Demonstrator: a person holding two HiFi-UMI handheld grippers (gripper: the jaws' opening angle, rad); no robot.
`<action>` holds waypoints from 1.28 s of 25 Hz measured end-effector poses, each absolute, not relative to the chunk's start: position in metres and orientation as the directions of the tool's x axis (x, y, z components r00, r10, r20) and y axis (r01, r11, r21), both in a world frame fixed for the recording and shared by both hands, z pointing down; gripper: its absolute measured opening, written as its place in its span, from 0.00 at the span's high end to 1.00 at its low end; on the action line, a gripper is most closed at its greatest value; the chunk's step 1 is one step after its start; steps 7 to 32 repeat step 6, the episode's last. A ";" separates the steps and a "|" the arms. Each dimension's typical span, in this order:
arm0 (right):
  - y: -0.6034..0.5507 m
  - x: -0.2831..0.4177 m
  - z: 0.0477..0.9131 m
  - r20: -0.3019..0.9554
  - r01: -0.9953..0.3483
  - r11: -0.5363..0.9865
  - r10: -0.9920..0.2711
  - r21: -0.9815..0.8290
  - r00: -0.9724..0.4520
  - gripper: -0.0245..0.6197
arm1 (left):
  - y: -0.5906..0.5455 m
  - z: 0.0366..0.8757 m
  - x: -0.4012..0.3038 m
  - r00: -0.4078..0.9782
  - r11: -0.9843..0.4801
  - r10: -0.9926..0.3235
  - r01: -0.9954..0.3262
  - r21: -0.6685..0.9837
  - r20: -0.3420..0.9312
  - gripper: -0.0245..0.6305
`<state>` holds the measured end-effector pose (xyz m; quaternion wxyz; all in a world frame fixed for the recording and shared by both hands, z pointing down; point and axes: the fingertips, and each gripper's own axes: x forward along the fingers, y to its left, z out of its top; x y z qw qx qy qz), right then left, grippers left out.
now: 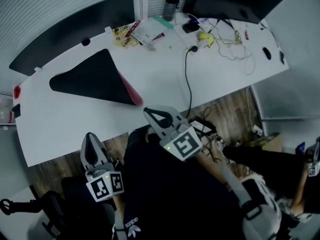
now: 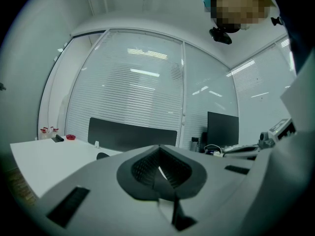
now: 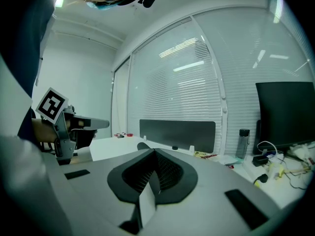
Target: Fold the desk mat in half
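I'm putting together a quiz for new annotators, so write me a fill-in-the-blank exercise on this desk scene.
1. The top of the desk mat lying on the white desk is ____.
2. The left gripper and the right gripper both have their jaws ____.
3. In the head view, the bottle stands just left of the dark ____.
Missing words: black; shut; monitor.

Left grey plastic two-jaw gripper (image 1: 92,148): jaws together, nothing between them, pointing close to level, held low at the person's left side. Right grey plastic two-jaw gripper (image 1: 158,115): jaws together, empty, tipped slightly downward, held further forward than the left.
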<state>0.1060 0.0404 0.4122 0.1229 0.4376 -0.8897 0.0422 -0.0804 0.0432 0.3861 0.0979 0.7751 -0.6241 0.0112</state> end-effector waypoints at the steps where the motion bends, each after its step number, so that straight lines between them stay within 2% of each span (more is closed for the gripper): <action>1: 0.040 0.107 0.413 0.257 -0.790 0.612 -0.769 0.033 -0.585 0.96 | 0.042 0.386 -0.079 0.225 -0.206 -0.964 -0.969 0.138 0.139 0.96; 32: 0.038 0.106 0.415 0.261 -0.791 0.610 -0.771 0.041 -0.581 0.96 | 0.038 0.386 -0.079 0.233 -0.215 -0.962 -0.967 0.133 0.139 0.96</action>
